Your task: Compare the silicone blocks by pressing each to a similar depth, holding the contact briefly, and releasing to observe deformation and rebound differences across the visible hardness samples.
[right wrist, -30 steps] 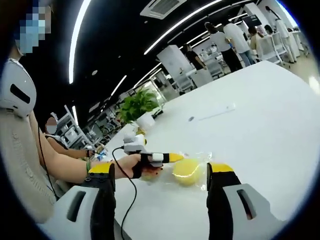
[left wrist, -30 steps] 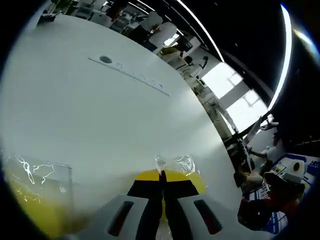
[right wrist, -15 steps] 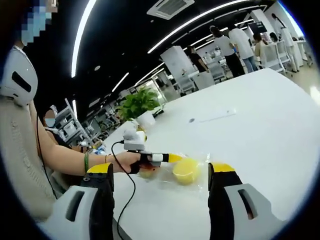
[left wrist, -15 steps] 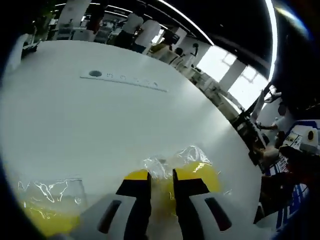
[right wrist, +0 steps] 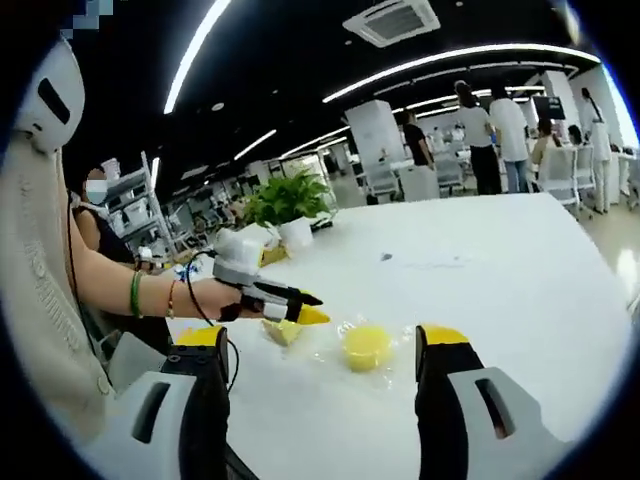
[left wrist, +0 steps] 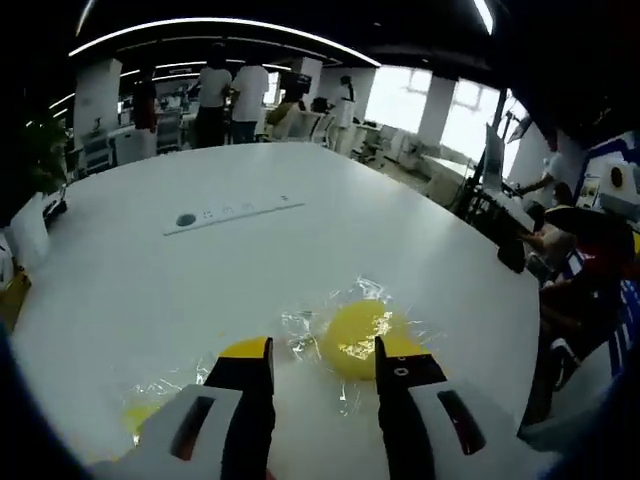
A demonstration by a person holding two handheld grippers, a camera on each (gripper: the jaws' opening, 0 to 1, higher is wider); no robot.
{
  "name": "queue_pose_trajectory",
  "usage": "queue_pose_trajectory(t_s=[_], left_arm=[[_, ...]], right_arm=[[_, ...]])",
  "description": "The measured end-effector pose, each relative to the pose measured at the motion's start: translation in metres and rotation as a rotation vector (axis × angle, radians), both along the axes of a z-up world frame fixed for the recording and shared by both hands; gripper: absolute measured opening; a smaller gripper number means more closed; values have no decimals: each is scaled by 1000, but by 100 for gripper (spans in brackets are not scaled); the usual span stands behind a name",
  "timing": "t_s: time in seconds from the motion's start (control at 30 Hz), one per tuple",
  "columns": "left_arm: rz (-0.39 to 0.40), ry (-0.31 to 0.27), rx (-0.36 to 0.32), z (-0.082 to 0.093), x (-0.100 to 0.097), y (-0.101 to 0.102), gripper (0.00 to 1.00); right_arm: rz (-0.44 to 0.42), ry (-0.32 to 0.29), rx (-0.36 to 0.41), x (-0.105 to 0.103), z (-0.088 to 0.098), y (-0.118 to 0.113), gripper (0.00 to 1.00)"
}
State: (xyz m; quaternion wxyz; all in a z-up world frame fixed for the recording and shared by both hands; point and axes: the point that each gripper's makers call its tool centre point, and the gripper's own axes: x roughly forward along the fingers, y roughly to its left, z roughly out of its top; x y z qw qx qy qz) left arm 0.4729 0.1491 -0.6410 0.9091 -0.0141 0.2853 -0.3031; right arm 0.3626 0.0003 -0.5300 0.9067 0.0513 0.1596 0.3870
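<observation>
A round yellow silicone block, wrapped in clear plastic, lies on the white table just beyond my left gripper. That gripper is open and holds nothing, its yellow-tipped jaws standing apart above the table. A second yellow block in plastic lies at the lower left. In the right gripper view the round block and the second block lie side by side. The left gripper hovers over them in a person's hand. My right gripper is wide open, short of the blocks.
A flat socket strip is set into the table farther out. A potted plant stands at the table's far edge. The person's arm reaches in from the left. Other people stand in the background. The table's edge runs at the right.
My left gripper, shut with its tips down on the round block a second ago, has opened and lifted off it. The right gripper has stayed open with little movement.
</observation>
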Motion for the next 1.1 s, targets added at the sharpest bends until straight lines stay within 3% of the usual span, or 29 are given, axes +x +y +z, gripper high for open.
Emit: queue_pose_trajectory(t_s=[0.1,0.27,0.4,0.53,0.7,0.77,0.87,0.93,1.03,1.1], left_arm=[[-17,-53,-27,24,-19,11,41],[-24,-138,-56,60,-59,43,46],[-12,-201,-76,87,-92,67,48],[-5,-297,-99,115,-123,90,57],[-11,-334,-111,128,-158,110,65],[-1,-357,-116,133,-168,118,66],[46,-369,-146,136,-179,132,73],[58,-364,-174,137,-183,135,78],[57,-350,-186,133,-189,137,81],[49,-341,-182,130,-193,136,77]], right_arm=[[21,-78,-7,-10,11,11,76],[87,-179,-104,-30,15,31,79],[146,-142,-67,-51,16,51,81],[156,-173,-25,-65,23,64,90],[119,-133,-37,-75,13,66,93],[79,-148,-55,-77,11,60,87],[1,-151,3,-75,15,52,85],[4,-146,30,-79,15,52,86],[-6,-154,9,-83,14,47,79],[-5,-191,-9,-85,17,45,71]])
